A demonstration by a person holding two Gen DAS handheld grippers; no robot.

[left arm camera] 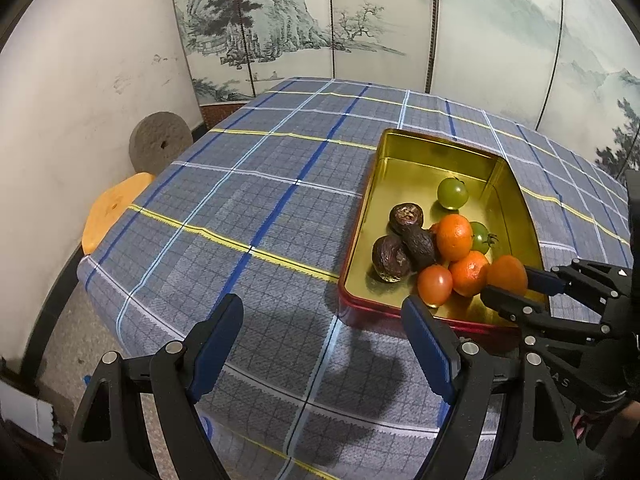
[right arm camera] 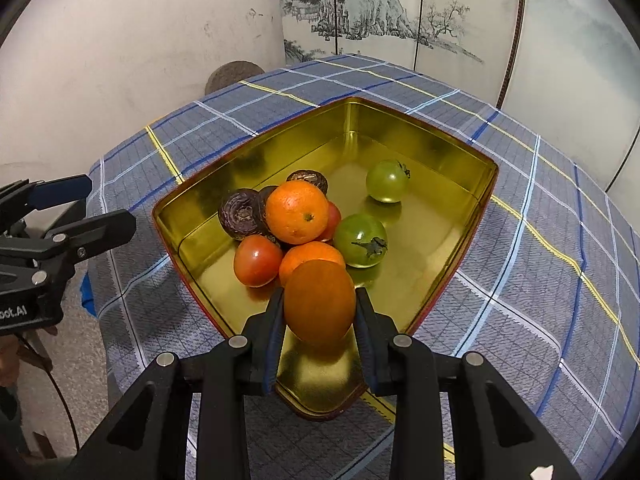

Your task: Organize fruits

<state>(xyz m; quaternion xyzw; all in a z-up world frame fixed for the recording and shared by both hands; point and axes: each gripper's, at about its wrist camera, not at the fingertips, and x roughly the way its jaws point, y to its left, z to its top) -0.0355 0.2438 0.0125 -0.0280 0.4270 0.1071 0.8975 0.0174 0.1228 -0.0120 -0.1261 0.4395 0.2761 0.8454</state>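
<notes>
A gold tin with a red outside [left arm camera: 424,148] [right arm camera: 224,172] sits on the checked tablecloth. It holds two oranges [right arm camera: 297,212], red tomatoes [right arm camera: 258,261], two green tomatoes [right arm camera: 361,240] and several dark wrinkled fruits [left arm camera: 390,258]. My right gripper [right arm camera: 320,300] is shut on an orange [right arm camera: 320,302] and holds it above the tin's near corner; it shows in the left wrist view [left arm camera: 507,276] too. My left gripper [left arm camera: 322,344] is open and empty above the cloth, left of the tin.
The blue checked tablecloth [left arm camera: 248,208] covers the table. A grey stone disc [left arm camera: 160,146] and an orange stool [left arm camera: 114,208] stand by the wall at the left. A painted folding screen [left arm camera: 320,20] stands behind the table.
</notes>
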